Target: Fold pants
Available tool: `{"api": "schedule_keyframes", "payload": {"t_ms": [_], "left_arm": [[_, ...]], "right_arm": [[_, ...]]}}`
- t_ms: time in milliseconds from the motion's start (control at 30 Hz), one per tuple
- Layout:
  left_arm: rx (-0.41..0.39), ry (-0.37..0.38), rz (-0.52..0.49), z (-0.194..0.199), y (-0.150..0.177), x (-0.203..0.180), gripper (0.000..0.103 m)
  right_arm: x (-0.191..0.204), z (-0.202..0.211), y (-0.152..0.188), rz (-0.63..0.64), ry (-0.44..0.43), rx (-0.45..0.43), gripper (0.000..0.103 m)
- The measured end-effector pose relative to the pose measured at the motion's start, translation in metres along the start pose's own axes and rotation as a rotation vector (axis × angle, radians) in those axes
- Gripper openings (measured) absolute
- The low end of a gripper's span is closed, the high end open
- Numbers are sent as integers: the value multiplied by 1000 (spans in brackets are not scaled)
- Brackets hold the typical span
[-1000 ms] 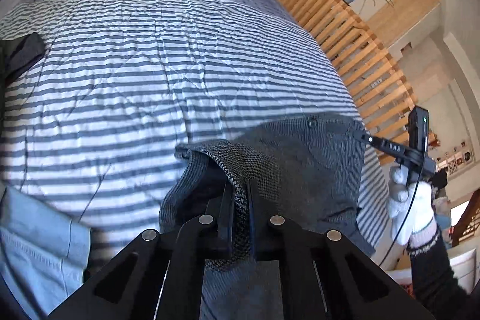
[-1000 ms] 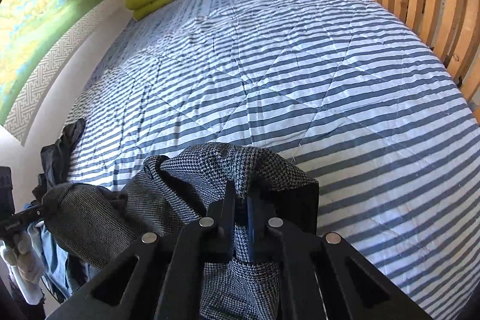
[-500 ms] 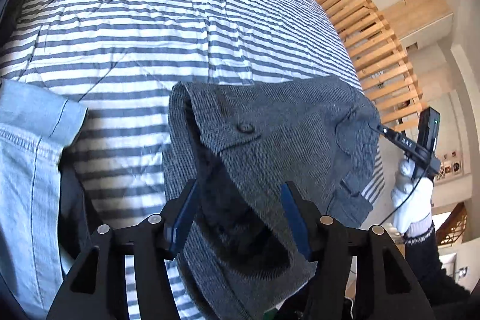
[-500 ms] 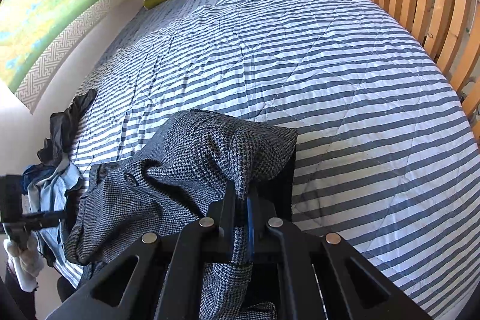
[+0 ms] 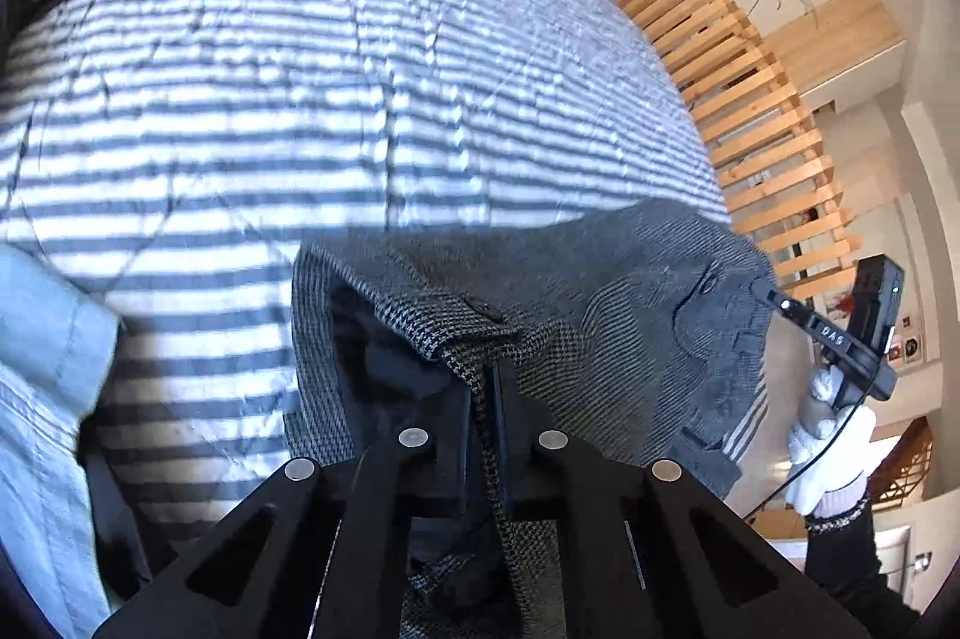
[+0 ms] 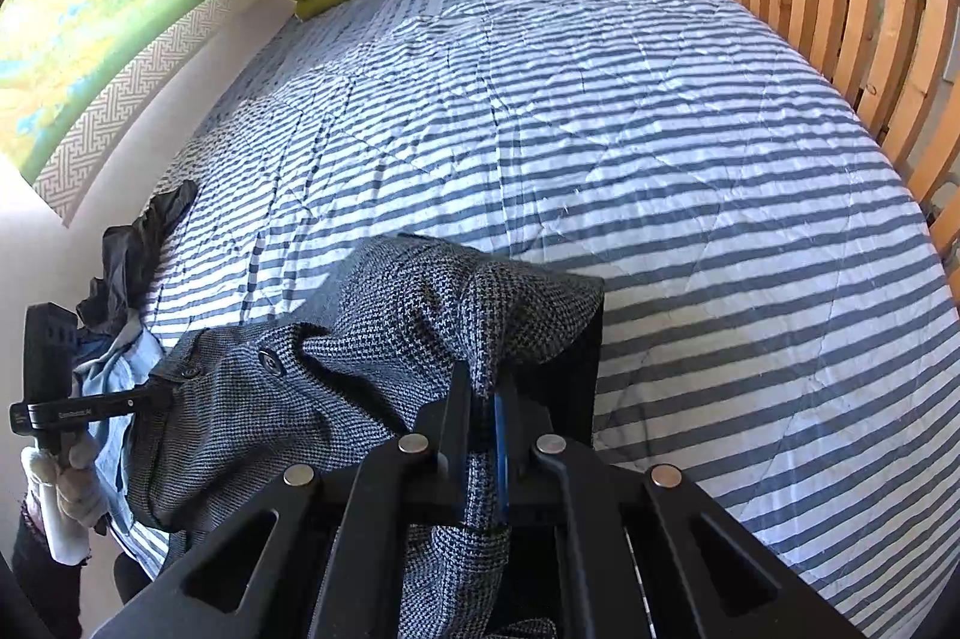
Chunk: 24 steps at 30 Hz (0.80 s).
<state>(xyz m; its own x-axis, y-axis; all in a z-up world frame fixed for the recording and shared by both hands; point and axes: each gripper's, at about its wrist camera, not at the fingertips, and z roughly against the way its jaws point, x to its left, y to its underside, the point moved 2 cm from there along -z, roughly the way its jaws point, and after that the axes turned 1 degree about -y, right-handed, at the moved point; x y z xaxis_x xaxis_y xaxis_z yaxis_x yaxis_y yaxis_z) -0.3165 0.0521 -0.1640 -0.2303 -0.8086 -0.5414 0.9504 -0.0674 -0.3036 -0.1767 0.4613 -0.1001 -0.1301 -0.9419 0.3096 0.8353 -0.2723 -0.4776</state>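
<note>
Spanning the gap between both tools, the grey houndstooth pants (image 6: pixel 252 417) hang at the near edge of the striped bed (image 6: pixel 660 159). Left tool (image 5: pixel 485 399), jaws having just closed again, pinches one waistband end; right tool (image 6: pixel 480 399) stays clamped on the other. Waistband axis runs tool to tool, along that bed edge; legs drop below, unseen.
</note>
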Motion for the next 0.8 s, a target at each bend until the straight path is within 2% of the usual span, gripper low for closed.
{"api": "schedule_keyframes", "payload": {"t_ms": [100, 200, 267, 333, 400, 467, 500, 533, 567, 600, 633, 700, 733, 800], "left_arm": [[-118, 21, -20, 46, -43, -10, 6], [-228, 25, -31, 76, -101, -17, 6], [-266, 12, -21, 83, -138, -15, 6], [-288, -44, -32, 76, -169, -13, 6], [-289, -72, -21, 58, -197, -6, 6], [-289, -149, -33, 32, -218, 2, 6], [-288, -192, -38, 7, -230, 5, 9], [-262, -233, -33, -18, -238, 14, 9], [-199, -261, -18, -40, -244, 24, 14], [-133, -282, 14, -64, -251, 32, 25], [-110, -289, 28, -74, -251, 39, 26], [-137, -287, 26, -73, -242, 43, 27], [-133, -263, 15, -71, -236, 44, 28], [-129, -227, -7, -60, -216, 43, 31]], "right_arm": [[14, 12, -24, 20, -22, -52, 5], [31, 22, -62, 52, -41, -118, 5], [40, 15, -91, 66, -53, -137, 5], [45, 1, -117, 65, -49, -138, 5], [47, -23, -143, 85, -12, -132, 5], [46, -56, -164, 99, 35, -110, 5], [41, -71, -170, 87, 43, -93, 6], [36, -88, -176, 72, 50, -68, 6], [31, -109, -180, 67, 75, -24, 8], [26, -127, -182, 62, 103, 21, 10], [20, -141, -182, 48, 135, 58, 13], [11, -155, -175, 33, 179, 109, 16], [4, -153, -168, 35, 198, 105, 17], [-5, -139, -159, 25, 186, 92, 27]]}}
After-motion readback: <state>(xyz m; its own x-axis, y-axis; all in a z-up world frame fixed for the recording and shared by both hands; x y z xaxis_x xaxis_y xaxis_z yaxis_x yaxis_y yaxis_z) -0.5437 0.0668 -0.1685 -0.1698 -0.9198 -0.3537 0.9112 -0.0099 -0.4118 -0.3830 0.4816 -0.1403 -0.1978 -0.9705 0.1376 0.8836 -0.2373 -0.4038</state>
